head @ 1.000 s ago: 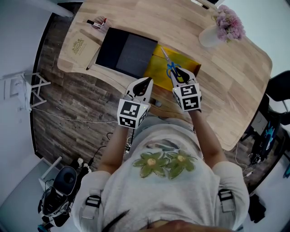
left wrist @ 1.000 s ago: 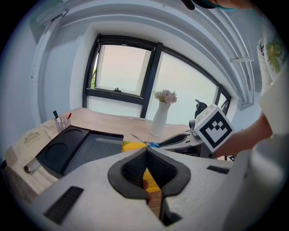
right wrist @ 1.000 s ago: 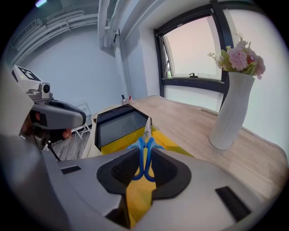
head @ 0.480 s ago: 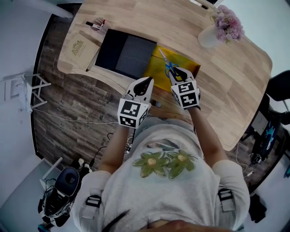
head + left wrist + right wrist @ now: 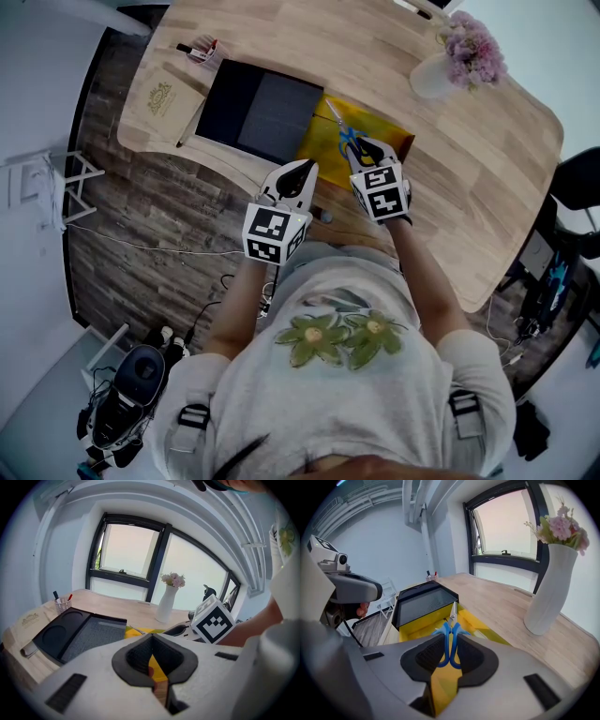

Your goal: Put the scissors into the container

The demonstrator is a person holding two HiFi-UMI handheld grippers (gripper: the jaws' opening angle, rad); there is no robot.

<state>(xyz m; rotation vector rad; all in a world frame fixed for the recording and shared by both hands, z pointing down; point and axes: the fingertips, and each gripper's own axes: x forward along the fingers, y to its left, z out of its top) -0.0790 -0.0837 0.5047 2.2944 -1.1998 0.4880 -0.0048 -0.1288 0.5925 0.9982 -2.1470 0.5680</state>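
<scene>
Blue-handled scissors (image 5: 345, 134) hang over the yellow mat (image 5: 323, 142), blades pointing away toward the far table side. My right gripper (image 5: 366, 150) is shut on their handles; in the right gripper view the blue loops (image 5: 449, 641) sit pinched between the dark pads of that gripper (image 5: 449, 660). The black tray container (image 5: 262, 111) lies just left of the mat, seen also as a dark box (image 5: 423, 603) ahead and to the left. My left gripper (image 5: 302, 171) hovers at the table's near edge, shut with nothing in it (image 5: 152, 665).
A white vase with pink flowers (image 5: 433, 75) stands at the far right of the wooden table. A small cup of pens (image 5: 204, 49) and a pale booklet (image 5: 161, 98) sit left of the tray. The table edge runs just under both grippers.
My right gripper has carried the scissors a little to the left and away from me, toward the black tray. The left gripper has stayed in place.
</scene>
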